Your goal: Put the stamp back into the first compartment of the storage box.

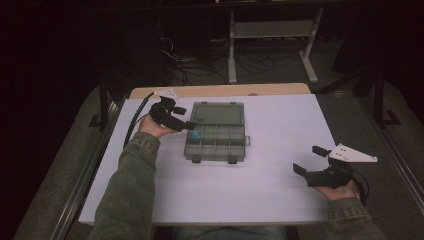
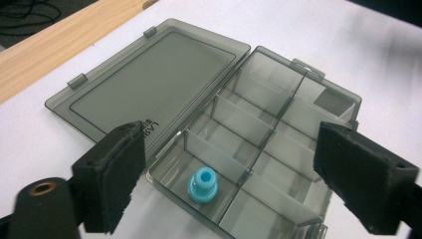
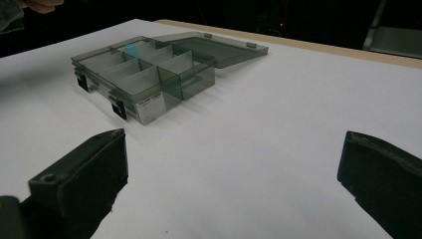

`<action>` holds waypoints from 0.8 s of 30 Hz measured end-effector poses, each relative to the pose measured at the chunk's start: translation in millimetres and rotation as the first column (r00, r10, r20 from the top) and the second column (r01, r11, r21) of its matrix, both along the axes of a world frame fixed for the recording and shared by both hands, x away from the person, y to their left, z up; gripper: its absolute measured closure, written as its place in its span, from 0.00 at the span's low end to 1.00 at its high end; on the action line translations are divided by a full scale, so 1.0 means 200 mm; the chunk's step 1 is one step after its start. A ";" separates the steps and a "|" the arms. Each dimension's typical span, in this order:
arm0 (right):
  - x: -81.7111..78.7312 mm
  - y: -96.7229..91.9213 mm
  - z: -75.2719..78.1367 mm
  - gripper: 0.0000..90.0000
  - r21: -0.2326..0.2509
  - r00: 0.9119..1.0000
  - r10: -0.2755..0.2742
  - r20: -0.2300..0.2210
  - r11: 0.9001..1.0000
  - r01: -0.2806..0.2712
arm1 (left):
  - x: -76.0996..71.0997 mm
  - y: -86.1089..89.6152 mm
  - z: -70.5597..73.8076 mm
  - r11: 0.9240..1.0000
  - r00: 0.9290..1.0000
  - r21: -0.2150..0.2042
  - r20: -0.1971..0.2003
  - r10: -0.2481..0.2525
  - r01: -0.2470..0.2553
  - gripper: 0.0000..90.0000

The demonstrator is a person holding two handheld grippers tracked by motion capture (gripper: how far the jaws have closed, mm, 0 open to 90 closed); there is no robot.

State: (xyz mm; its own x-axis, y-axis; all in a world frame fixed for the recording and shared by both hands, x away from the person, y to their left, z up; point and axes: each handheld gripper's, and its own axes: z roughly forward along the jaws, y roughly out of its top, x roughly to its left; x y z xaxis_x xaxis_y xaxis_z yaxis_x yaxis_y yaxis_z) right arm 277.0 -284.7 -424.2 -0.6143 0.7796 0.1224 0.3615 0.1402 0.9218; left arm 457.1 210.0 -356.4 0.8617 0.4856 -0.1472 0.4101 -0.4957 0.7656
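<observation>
White desk (image 1: pixel 280 190), smoked-plastic compartment box (image 1: pixel 216 145) lid open. Left gripper (image 2: pixel 226 174) fingers apart, hovering over the box's corner compartment where blue plastic bushing (image 2: pixel 202 185) sits. Right gripper (image 1: pixel 312 162) fingers apart, well clear.

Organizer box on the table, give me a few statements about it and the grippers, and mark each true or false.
1. The organizer box has its lid open. True.
2. A blue plastic piece lies in a corner compartment. True.
3. The left gripper is clamped on the blue piece. False: its jaws stand apart above it, nothing between the pads.
4. The right gripper reaches into the box. False: it sits apart, open, over the white table.
5. Several compartments hold parts. False: just one does.
</observation>
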 end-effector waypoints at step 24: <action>0.01 0.00 0.00 0.00 -0.011 1.000 0.004 -0.001 1.000 -0.004 | -0.17 0.15 -0.01 0.996 0.994 -0.024 0.065 0.089 -0.088 0.00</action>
